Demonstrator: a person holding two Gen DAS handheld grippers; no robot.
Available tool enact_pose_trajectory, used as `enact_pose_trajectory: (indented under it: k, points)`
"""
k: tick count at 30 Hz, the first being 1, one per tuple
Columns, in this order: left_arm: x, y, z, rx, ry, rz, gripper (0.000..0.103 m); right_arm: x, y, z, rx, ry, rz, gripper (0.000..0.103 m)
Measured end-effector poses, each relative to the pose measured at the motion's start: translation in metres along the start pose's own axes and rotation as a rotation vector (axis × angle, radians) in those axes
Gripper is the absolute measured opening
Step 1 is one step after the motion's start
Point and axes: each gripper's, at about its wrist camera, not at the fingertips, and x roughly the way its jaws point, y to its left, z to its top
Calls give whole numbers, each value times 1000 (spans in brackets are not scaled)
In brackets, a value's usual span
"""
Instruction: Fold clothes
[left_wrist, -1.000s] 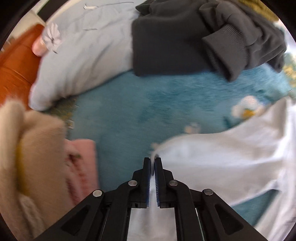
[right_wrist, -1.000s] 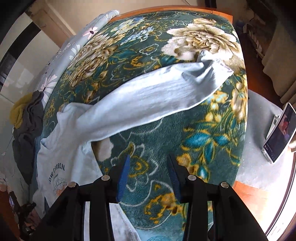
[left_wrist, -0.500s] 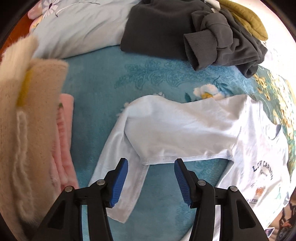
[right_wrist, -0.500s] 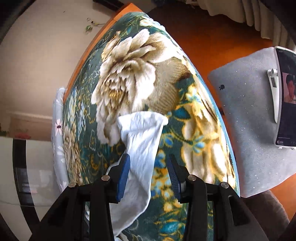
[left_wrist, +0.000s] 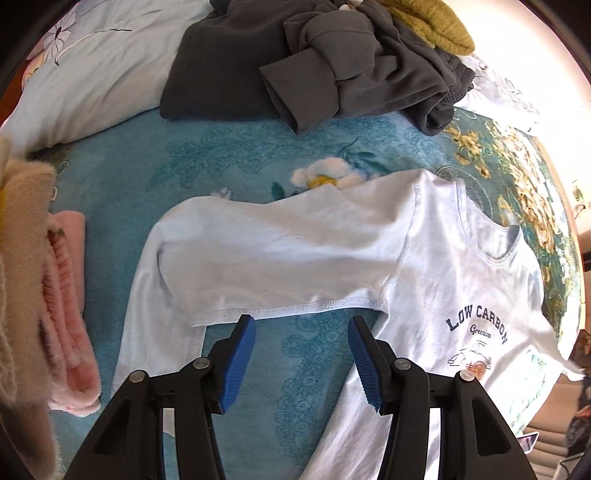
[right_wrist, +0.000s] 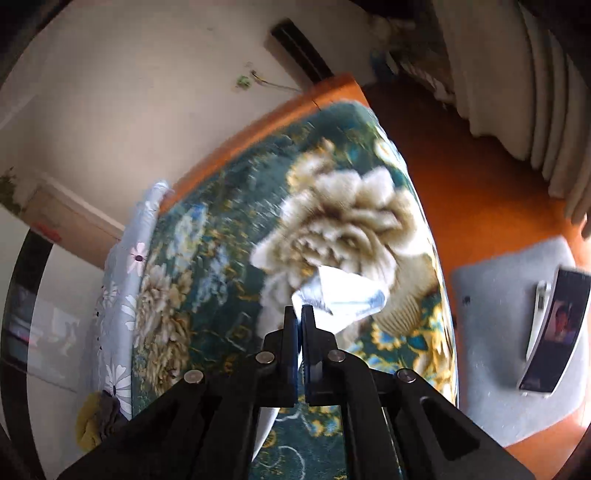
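Pale blue cotton, the shirt (left_wrist: 424, 266) lies face up on the bed's teal floral blanket (left_wrist: 207, 158), its "LOW CARBON" print at the near right. One long sleeve (left_wrist: 266, 254) stretches left from the shoulder and doubles back at the elbow, the forearm running toward the near edge. The left hand-held gripper (left_wrist: 301, 347) hovers just near of the sleeve's underarm seam with its blue pads (left_wrist: 240, 354) spread wide and nothing between them. To the left sits a folded pink garment (left_wrist: 70, 314) with a beige fuzzy one (left_wrist: 22, 295) beside it at the frame's edge. At the far side a dark grey sweatshirt (left_wrist: 295, 62) is heaped on the blanket, an olive garment (left_wrist: 432, 26) behind it, and a light blue pillow (left_wrist: 85, 70) with a flower print lies far left. In the right wrist view, which is blurred, the right hand-held gripper (right_wrist: 299, 314) is pressed together, pinching the end of the shirt's other sleeve (right_wrist: 343, 295) above a large cream flower on the blanket. Right of the bed, on the orange floor (right_wrist: 480, 206), a phone (right_wrist: 554, 328) lies on a grey mat (right_wrist: 495, 332).
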Motion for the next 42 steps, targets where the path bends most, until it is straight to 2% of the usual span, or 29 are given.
enact_pose_trajectory:
  k: [2, 6, 9, 12, 15, 18, 21, 28, 30, 32, 33, 34, 35, 40, 42]
  points:
    - [0, 0, 0, 0, 0, -18, 56, -26, 33, 3, -87, -60, 21, 2]
    - [0, 11, -2, -27, 5, -56, 56, -51, 113, -19, -303, -103, 52, 2]
    - [-4, 18, -3, -40, -4, -85, 56, -66, 188, -62, -493, -123, 121, 2]
    - [-6, 27, -4, -63, -11, -111, 56, -63, 254, -123, -647, -81, 198, 2]
    - [-5, 34, -7, -80, -2, -140, 56, -42, 299, -199, -727, 53, 266, 2]
    - [-7, 39, -12, -83, 7, -165, 56, -18, 325, -282, -807, 196, 287, 2]
    - [-7, 44, -16, -81, 12, -177, 56, -3, 332, -363, -908, 307, 282, 2]
    - [0, 55, -16, -114, 31, -208, 56, 21, 317, -458, -956, 502, 225, 4]
    - [3, 54, -14, -122, 38, -225, 56, 23, 313, -463, -959, 535, 230, 5]
    - [5, 49, -11, -122, 38, -252, 56, 21, 307, -463, -951, 580, 283, 9]
    - [6, 46, -9, -120, 38, -267, 56, 21, 303, -460, -950, 618, 311, 18]
    - [8, 43, -8, -119, 38, -281, 56, 20, 299, -458, -949, 656, 340, 43]
    - [10, 39, -5, -120, 38, -296, 56, 19, 295, -456, -948, 694, 369, 53]
    - [25, 17, 6, -129, 44, -365, 56, 4, 237, -420, -893, 628, 284, 53]
    - [36, 2, 11, -131, 67, -412, 56, 2, 207, -402, -798, 619, 240, 53]
